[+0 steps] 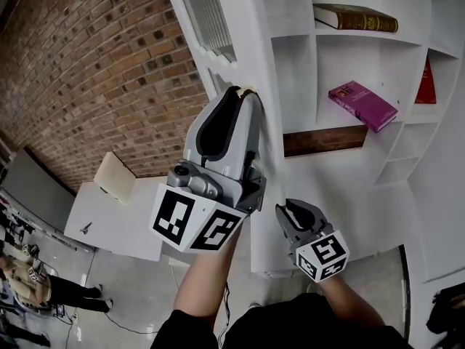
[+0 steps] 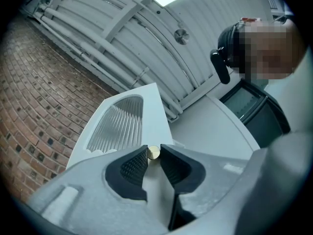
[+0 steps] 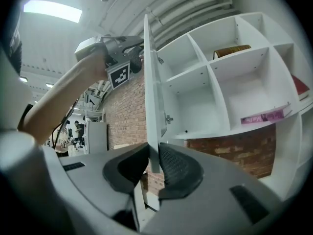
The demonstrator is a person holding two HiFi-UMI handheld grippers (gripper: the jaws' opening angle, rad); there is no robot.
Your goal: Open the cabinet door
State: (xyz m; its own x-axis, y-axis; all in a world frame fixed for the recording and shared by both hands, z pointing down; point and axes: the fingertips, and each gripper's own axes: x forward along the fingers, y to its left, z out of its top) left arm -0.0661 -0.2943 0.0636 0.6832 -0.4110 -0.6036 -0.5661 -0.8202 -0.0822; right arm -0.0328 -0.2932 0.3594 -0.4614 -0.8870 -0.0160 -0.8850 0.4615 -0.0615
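Observation:
The white cabinet door point(image 3: 150, 82) stands swung out from the shelf unit, edge-on in the right gripper view. It has a ribbed glass panel point(image 2: 116, 124) and a small brass knob point(image 2: 153, 152). My left gripper point(image 2: 153, 156) is shut on that knob, high on the door; in the head view the left gripper point(image 1: 243, 97) reaches up to the door's edge. My right gripper point(image 3: 154, 158) is lower down, its pads pinching the door's thin lower edge; in the head view the right gripper point(image 1: 287, 211) sits below the left one.
The open shelves hold a brown book point(image 1: 356, 18), a magenta book point(image 1: 362, 105) and a red book point(image 1: 426, 86). A brick wall point(image 1: 94, 71) runs on the left behind the door. A low white cabinet point(image 1: 116, 220) and a person point(image 1: 43, 282) are at the lower left.

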